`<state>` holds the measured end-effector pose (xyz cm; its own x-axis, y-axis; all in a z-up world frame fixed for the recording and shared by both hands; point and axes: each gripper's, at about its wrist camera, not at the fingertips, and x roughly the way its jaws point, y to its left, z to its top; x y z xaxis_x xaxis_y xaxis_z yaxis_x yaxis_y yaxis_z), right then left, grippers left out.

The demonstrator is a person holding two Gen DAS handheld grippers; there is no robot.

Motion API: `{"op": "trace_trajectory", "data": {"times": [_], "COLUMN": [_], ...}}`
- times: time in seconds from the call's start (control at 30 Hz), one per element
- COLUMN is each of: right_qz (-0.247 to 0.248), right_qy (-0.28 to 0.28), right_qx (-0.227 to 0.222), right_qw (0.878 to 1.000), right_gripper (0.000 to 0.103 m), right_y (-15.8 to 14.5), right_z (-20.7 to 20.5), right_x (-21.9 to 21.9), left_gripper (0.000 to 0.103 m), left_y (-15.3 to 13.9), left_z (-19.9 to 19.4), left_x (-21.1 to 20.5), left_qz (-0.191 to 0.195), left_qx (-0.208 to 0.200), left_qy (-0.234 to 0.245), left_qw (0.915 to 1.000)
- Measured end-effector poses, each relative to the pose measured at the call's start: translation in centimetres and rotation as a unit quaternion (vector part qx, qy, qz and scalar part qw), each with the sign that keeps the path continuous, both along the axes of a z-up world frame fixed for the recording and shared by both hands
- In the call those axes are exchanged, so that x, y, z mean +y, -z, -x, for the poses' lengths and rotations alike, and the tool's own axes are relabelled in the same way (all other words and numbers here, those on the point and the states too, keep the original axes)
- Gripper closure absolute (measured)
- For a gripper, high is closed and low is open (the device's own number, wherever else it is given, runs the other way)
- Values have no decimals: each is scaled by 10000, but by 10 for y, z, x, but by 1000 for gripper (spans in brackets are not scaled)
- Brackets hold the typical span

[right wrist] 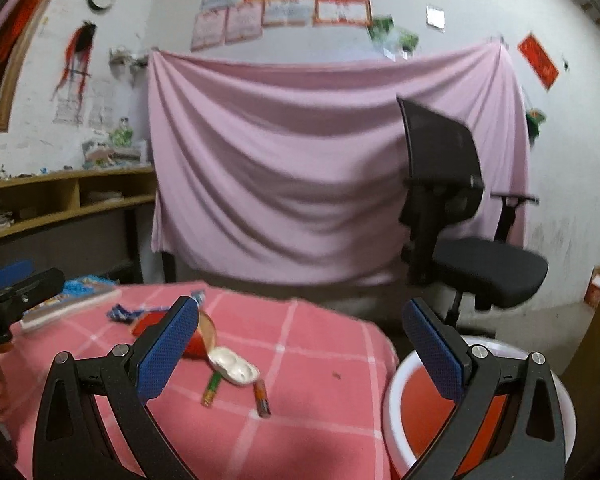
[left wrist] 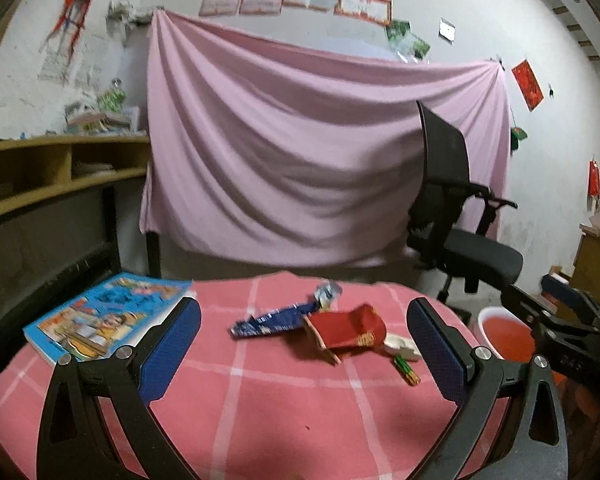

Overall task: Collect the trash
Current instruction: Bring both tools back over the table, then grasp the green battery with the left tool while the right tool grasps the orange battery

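Observation:
Trash lies on the pink checked tablecloth (left wrist: 259, 408): a crumpled blue wrapper (left wrist: 275, 318), a torn red box (left wrist: 350, 332), a white plastic blister piece (right wrist: 233, 366) and two small batteries (right wrist: 211, 390) (right wrist: 261, 398). The red box also shows in the right wrist view (right wrist: 197, 344). My left gripper (left wrist: 304, 354) is open and empty, above the table's near side. My right gripper (right wrist: 300, 350) is open and empty, over the table's right edge, beside a white bin with a red liner (right wrist: 424, 416).
A colourful book (left wrist: 107, 316) lies at the table's left. The bin also shows in the left wrist view (left wrist: 504, 332), right of the table. A black office chair (right wrist: 460, 216) stands behind, before a hanging pink sheet (left wrist: 300, 152). Wooden shelves (left wrist: 59, 172) stand left.

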<state>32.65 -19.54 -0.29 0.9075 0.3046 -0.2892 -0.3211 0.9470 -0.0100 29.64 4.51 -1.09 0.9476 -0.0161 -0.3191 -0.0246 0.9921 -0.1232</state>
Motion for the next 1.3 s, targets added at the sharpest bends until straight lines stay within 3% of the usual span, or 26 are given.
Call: {"op": "trace_trajectory", "data": {"times": [0.03,0.17,0.27,0.43,0.6,0.97,1.2,1.3], "right_qz": [-5,23,18,68,6,-5,23,115], "right_qy": [-19,-223,-393,-683,-792,-800,-799,-847], "right_qx": [159,837,1199,1777,2114,2343,2312,2323], "right_qw": [9999,9962,9920,9817,9742,9689,9696,9689], "right_gripper": [19,29,47,65,69,80,80,82], "right_y": [2,14,20,33,41,45,44,45], "right_z": [-4,-22,-29,-40,-47,-53,-54,-54], "right_x": [-2,-4,-4,0,-2,-3,-3,2], "left_gripper": [2,3,5,28,53,75,93,96], "left_y": [1,10,17,29,37,50,52,53], "left_z": [-3,-19,-31,-52,-72,-109,-119,-116], "left_x": [-2,-13,-26,-42,-55,-80,-81,-72], "left_qz": [-5,-100,-215,-162,53,273,248,383], "left_qx": [99,569,905,1433,1886,2598,2801,2796], "left_qy": [49,339,552,1062,1533,1816,1592,1547], "left_qw": [9999,9978,9941,9838,9700,9480,9464,9468]}}
